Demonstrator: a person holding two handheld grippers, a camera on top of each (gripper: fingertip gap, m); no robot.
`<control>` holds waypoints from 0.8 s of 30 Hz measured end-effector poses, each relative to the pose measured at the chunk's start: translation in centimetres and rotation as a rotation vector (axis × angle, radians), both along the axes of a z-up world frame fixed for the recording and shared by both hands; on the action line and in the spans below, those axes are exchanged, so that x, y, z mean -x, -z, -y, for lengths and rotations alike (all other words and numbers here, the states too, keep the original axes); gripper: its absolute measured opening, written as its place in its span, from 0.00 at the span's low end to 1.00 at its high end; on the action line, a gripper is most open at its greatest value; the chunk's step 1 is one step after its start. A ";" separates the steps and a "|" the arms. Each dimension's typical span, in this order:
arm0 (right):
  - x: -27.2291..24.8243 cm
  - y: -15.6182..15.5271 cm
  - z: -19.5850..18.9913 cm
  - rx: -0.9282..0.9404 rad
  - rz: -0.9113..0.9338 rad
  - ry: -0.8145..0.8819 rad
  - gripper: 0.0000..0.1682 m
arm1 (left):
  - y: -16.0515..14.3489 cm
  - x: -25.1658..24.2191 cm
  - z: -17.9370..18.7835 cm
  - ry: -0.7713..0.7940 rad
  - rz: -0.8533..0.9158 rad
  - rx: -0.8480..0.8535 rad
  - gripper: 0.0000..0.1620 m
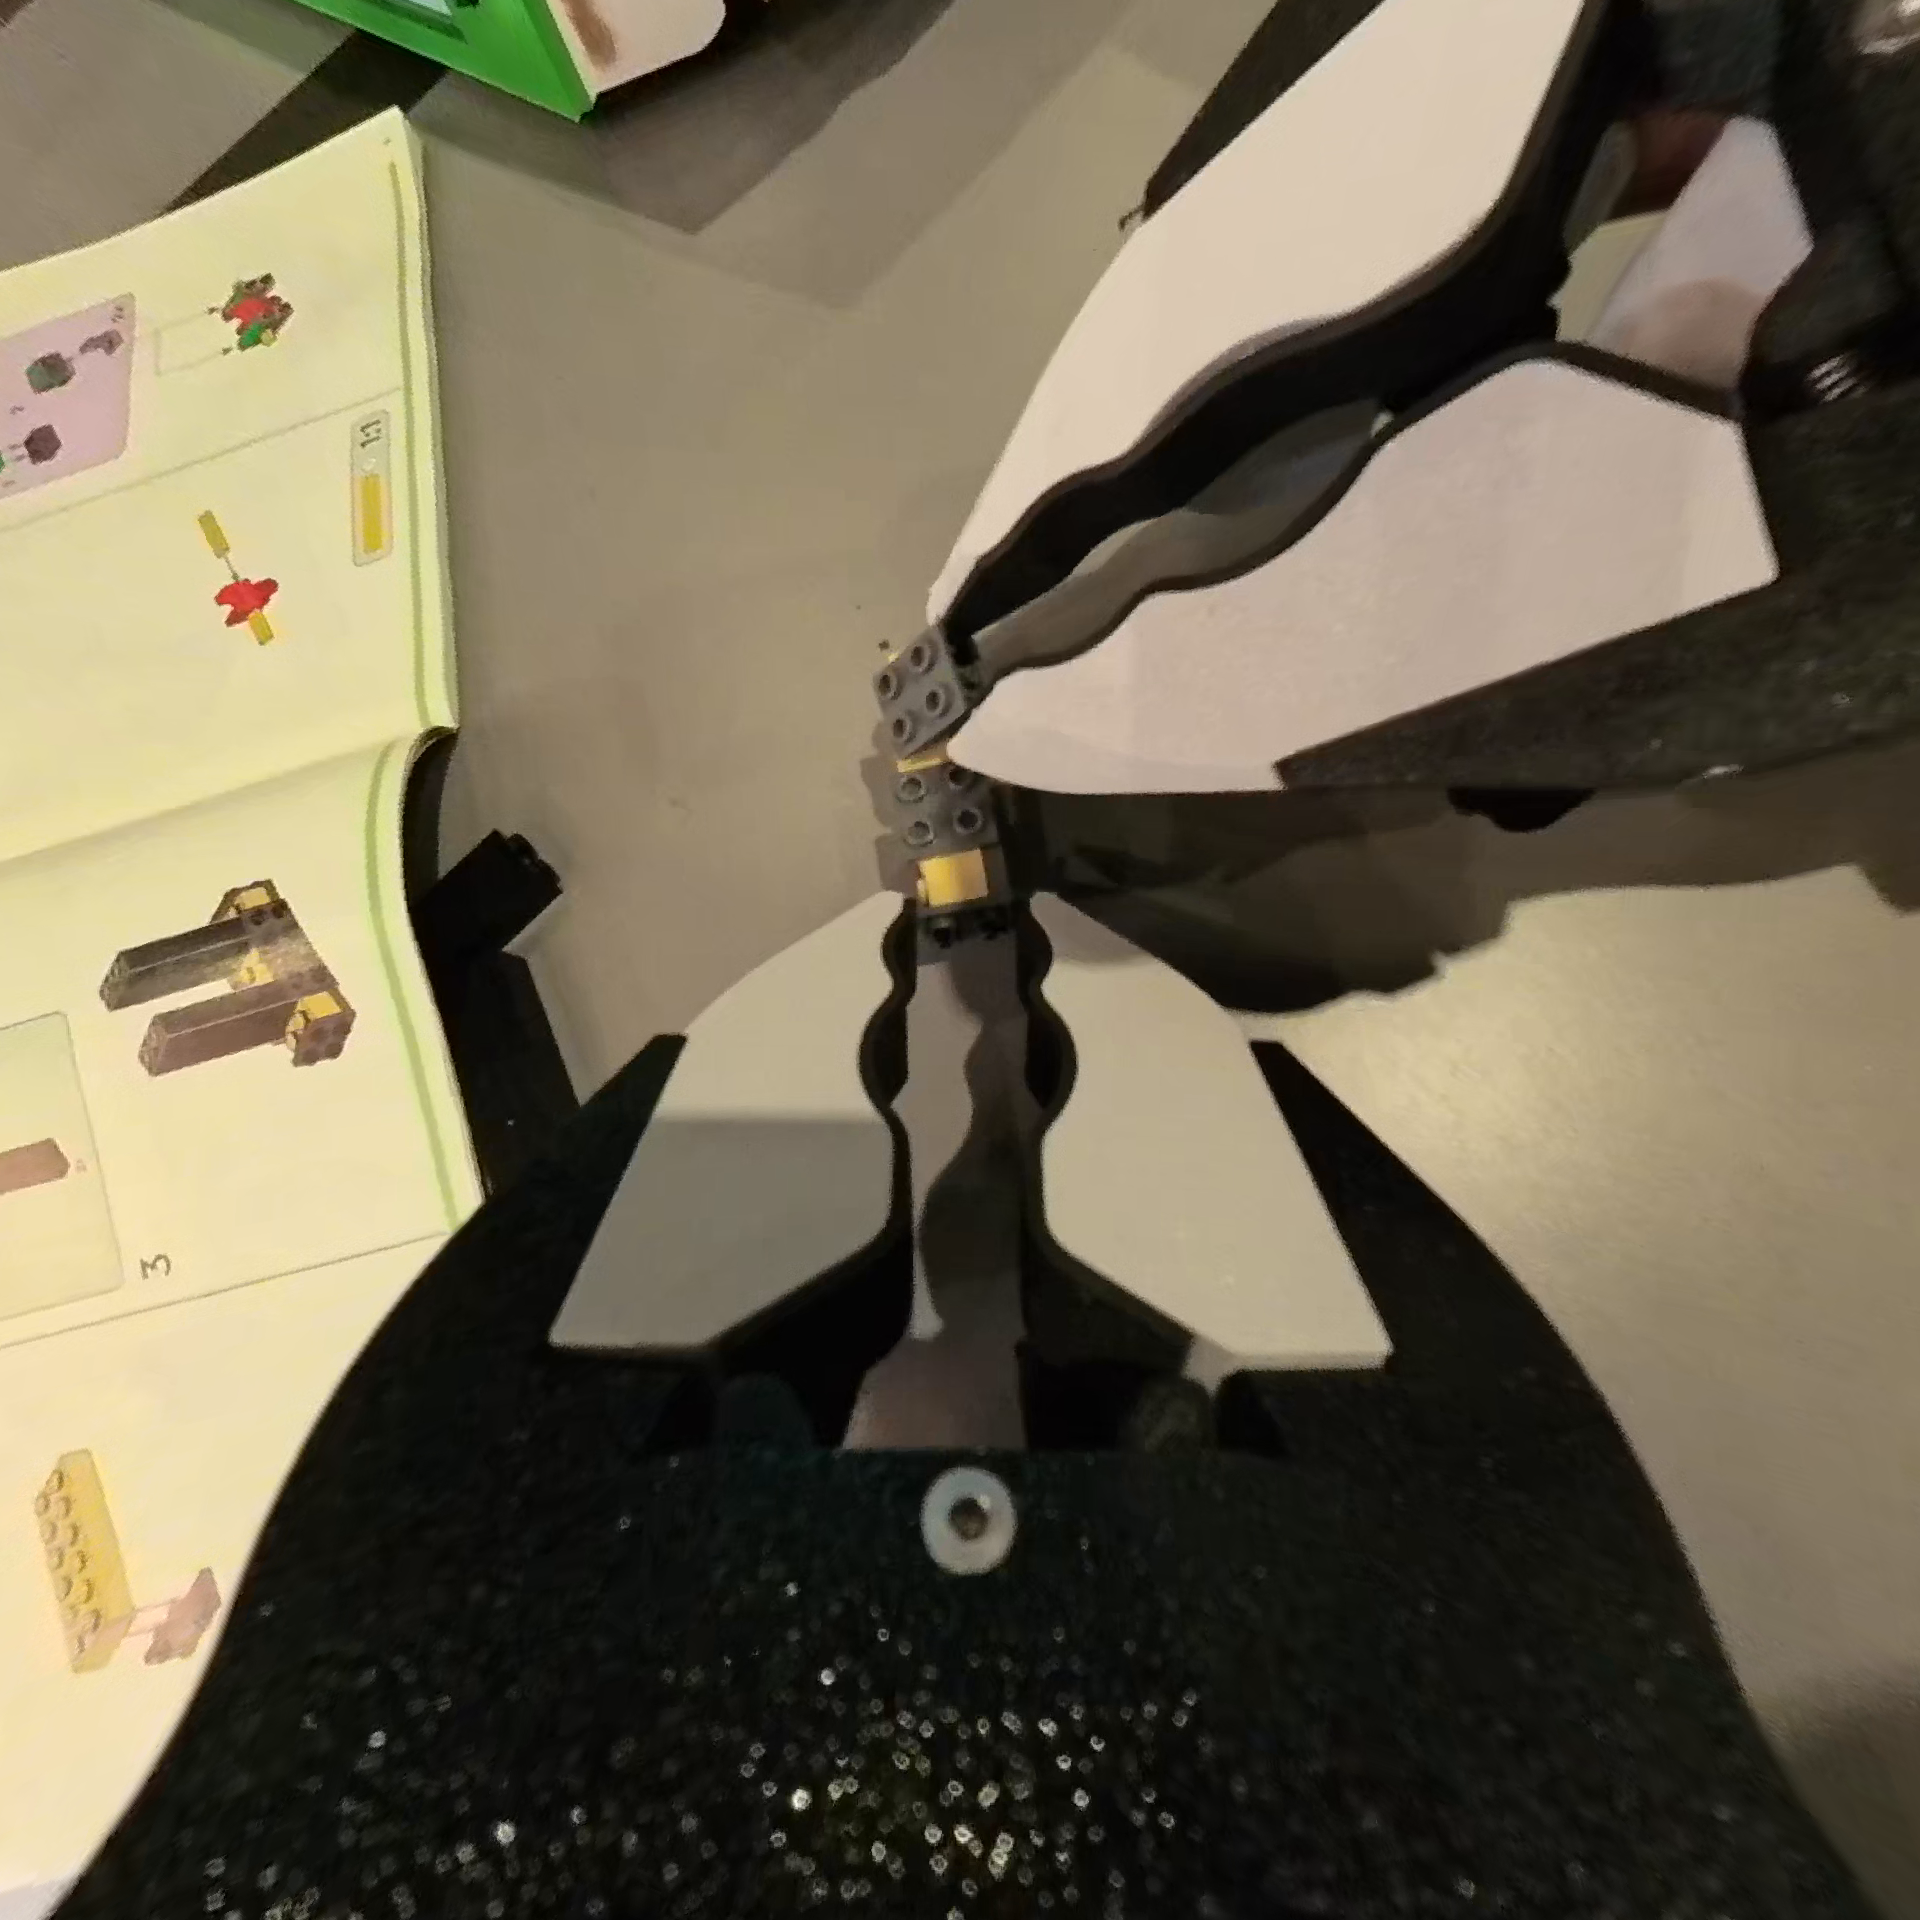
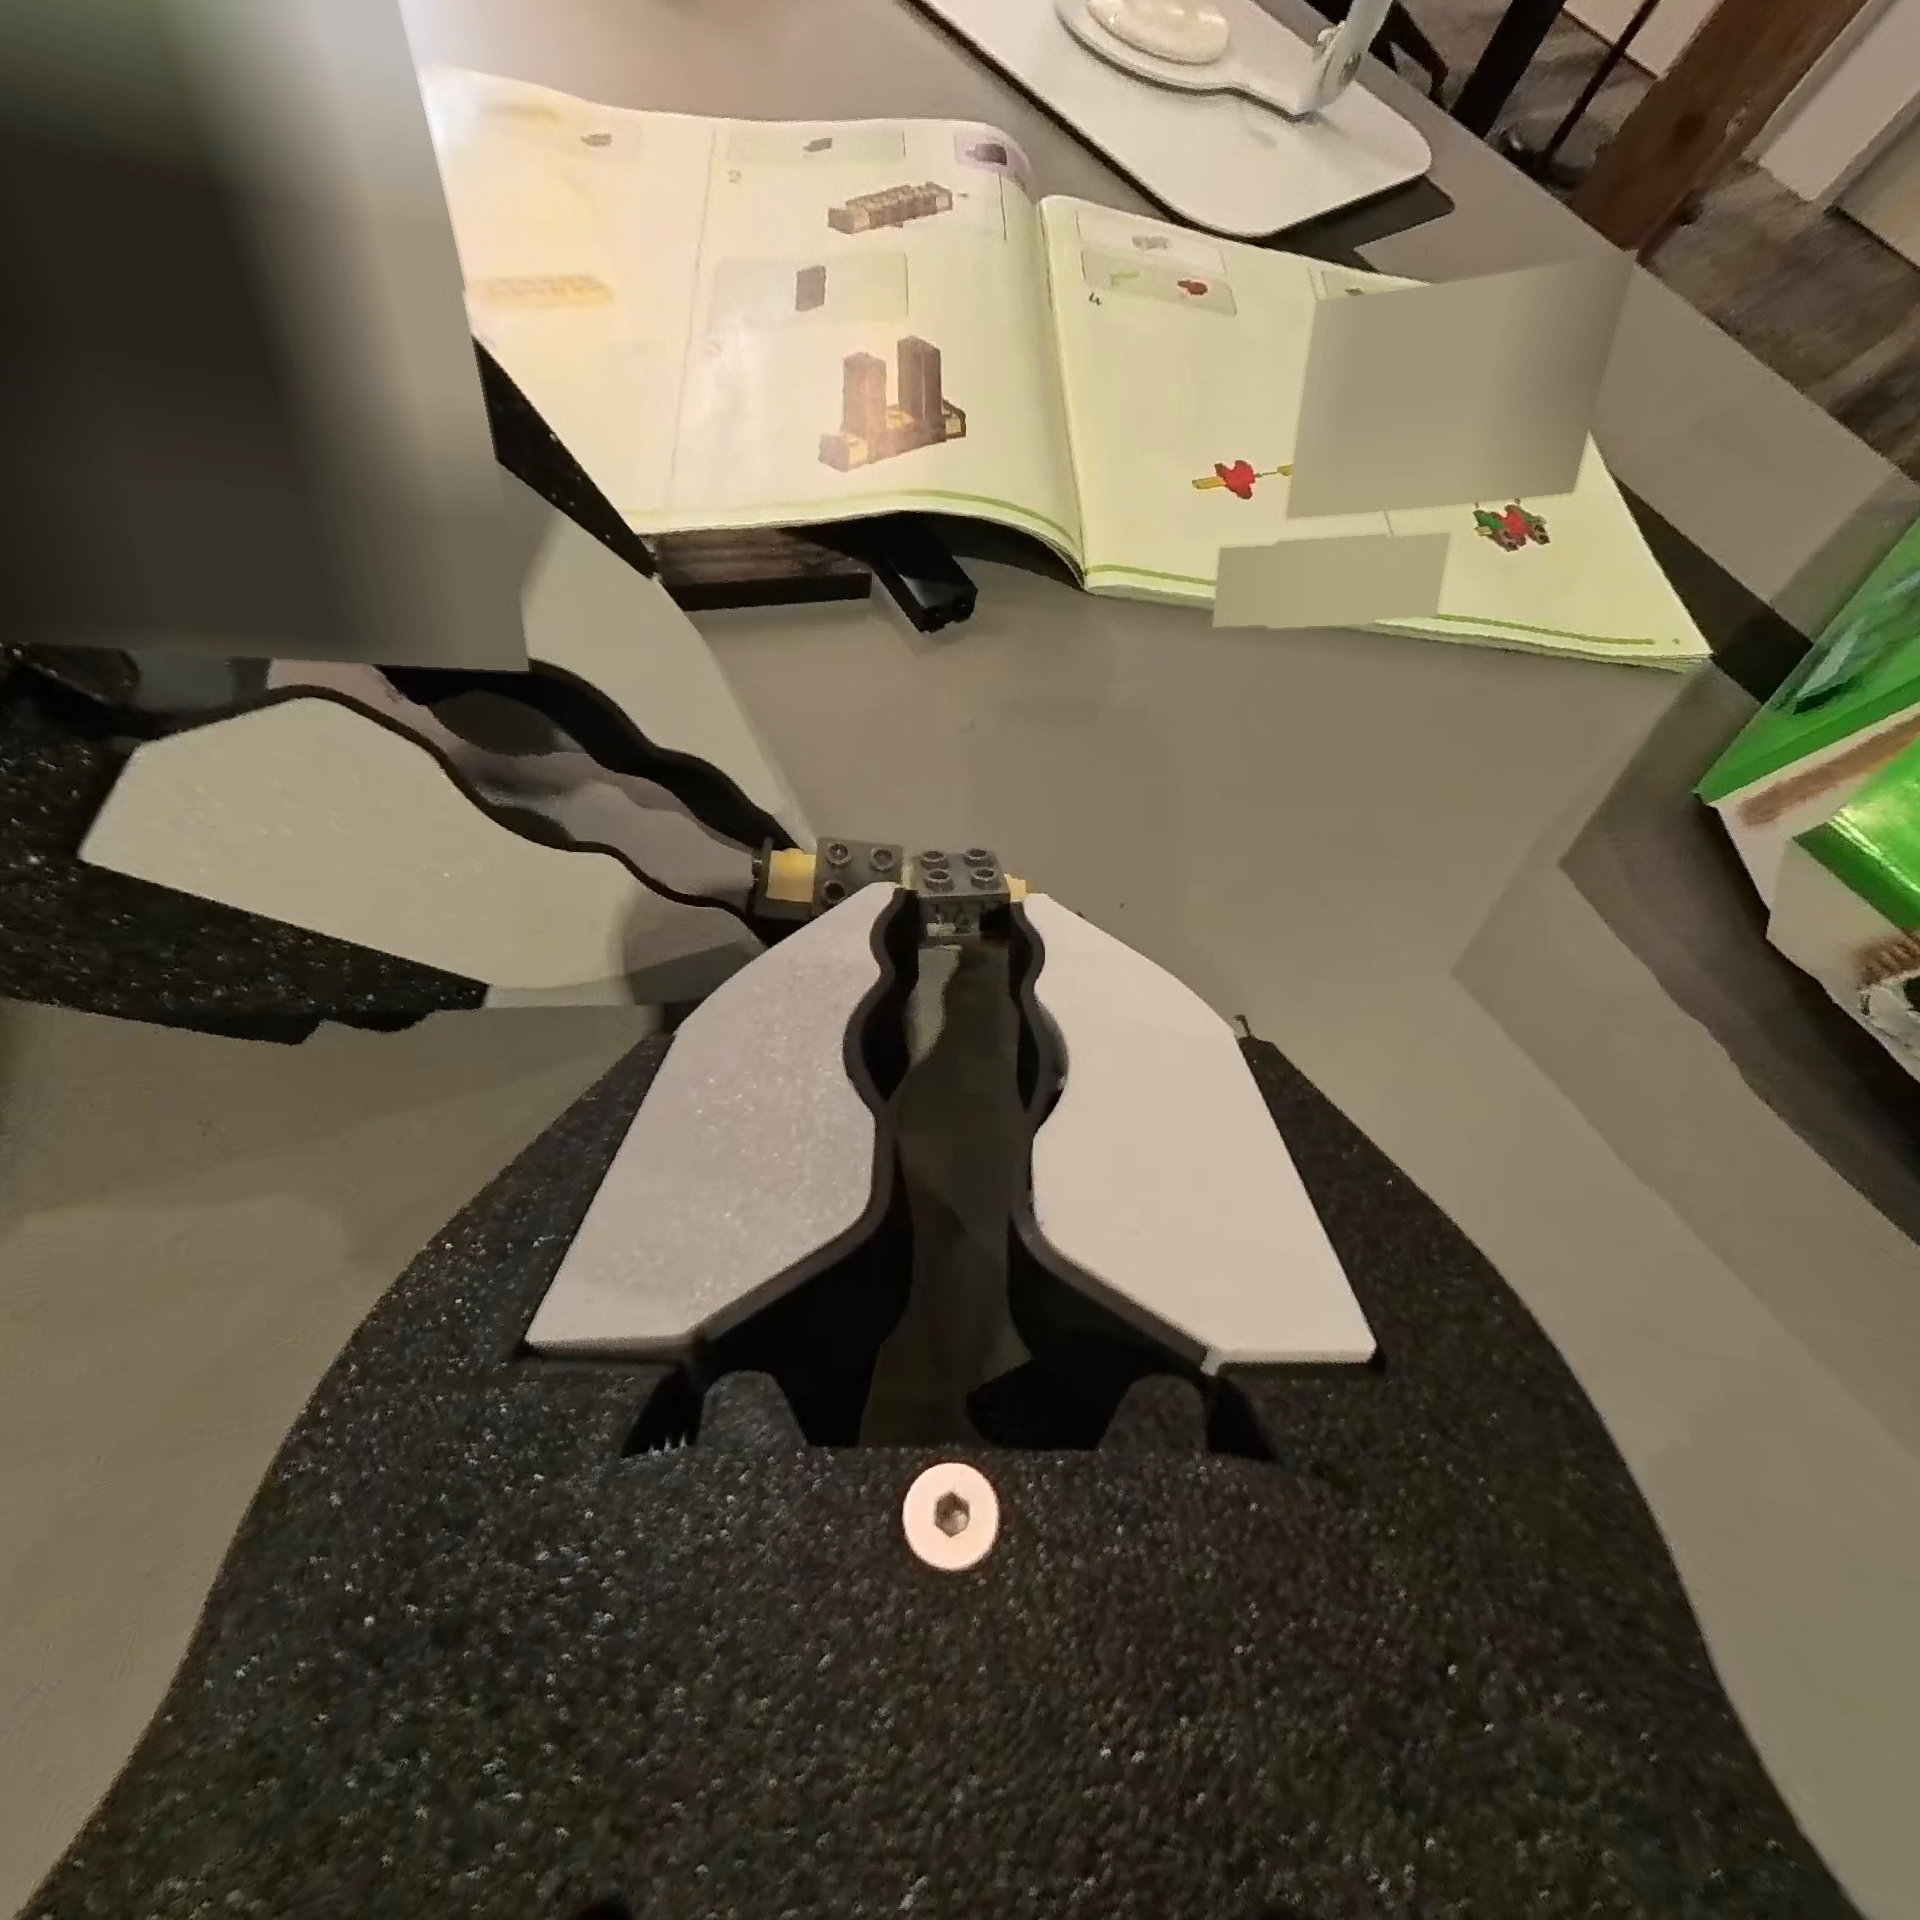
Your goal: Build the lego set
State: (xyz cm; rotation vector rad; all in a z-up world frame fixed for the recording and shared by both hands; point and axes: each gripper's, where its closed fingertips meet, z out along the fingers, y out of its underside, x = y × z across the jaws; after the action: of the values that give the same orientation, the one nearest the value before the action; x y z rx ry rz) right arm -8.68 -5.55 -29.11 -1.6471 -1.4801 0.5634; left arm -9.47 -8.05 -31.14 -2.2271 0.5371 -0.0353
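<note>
My left gripper [image 1: 961, 925] is shut on a small grey and tan lego assembly [image 1: 940, 831] with studs on top. My right gripper [image 2: 956, 920] is shut on a dark grey 2x2 studded brick [image 2: 956, 873]. In the left wrist view that brick [image 1: 923, 688] sits at the right gripper's tips [image 1: 961, 691], tilted and touching the far end of the assembly. In the right wrist view the left gripper [image 2: 764, 868] comes in from the left, holding the assembly [image 2: 842, 871] right beside my brick. Both pieces are held above the grey table.
An open instruction booklet [image 1: 208, 727] lies at the left, also at the back in the right wrist view [image 2: 935, 343]. A black long brick [image 1: 499, 883] pokes out from under it. A green box [image 2: 1849, 810] stands at the right. A white stand base [image 2: 1226, 114] sits at the back. The tips of both grippers are at nearly the same place. The white stand base [image 2: 1226, 114] is about 40 centimeters from both grippers' fingertips.
</note>
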 end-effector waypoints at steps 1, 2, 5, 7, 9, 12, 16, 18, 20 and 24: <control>0.0 0.0 0.0 0.010 -0.004 0.001 0.09 | 0.0 0.0 0.0 0.001 0.002 0.001 0.11; 0.1 0.0 -0.1 0.018 -0.006 0.000 0.10 | 0.0 0.0 0.0 0.001 0.003 0.002 0.11; 0.1 0.0 -0.1 0.033 -0.004 -0.007 0.10 | 0.0 0.0 0.0 0.001 0.006 0.005 0.11; 0.1 0.0 -0.2 0.040 -0.007 -0.007 0.10 | 0.0 0.0 0.0 0.001 0.008 0.007 0.11; 0.1 0.0 -0.2 0.041 -0.010 -0.006 0.10 | 0.0 0.0 0.0 0.002 0.009 0.007 0.11; 0.1 0.0 -0.2 0.035 -0.011 -0.008 0.10 | 0.0 -0.1 -0.1 0.002 0.011 0.007 0.11; 0.2 0.0 -0.2 0.038 -0.015 -0.006 0.10 | 0.0 -0.1 -0.1 0.003 0.010 0.006 0.11; 0.2 0.0 -0.2 0.041 -0.017 -0.009 0.10 | 0.0 -0.1 -0.1 0.003 0.011 0.006 0.11; 0.2 0.0 -0.2 0.041 -0.020 -0.017 0.10 | 0.0 -0.1 -0.1 0.003 0.012 0.006 0.11; 0.2 0.0 -0.2 0.045 -0.021 -0.022 0.10 | 0.0 -0.1 -0.1 0.003 0.015 0.007 0.11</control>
State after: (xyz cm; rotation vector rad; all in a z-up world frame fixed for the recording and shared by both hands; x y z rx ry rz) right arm -8.86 -5.33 -29.12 -1.6562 -1.4813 0.6289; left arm -9.40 -7.98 -31.16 -2.2311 0.5323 -0.0557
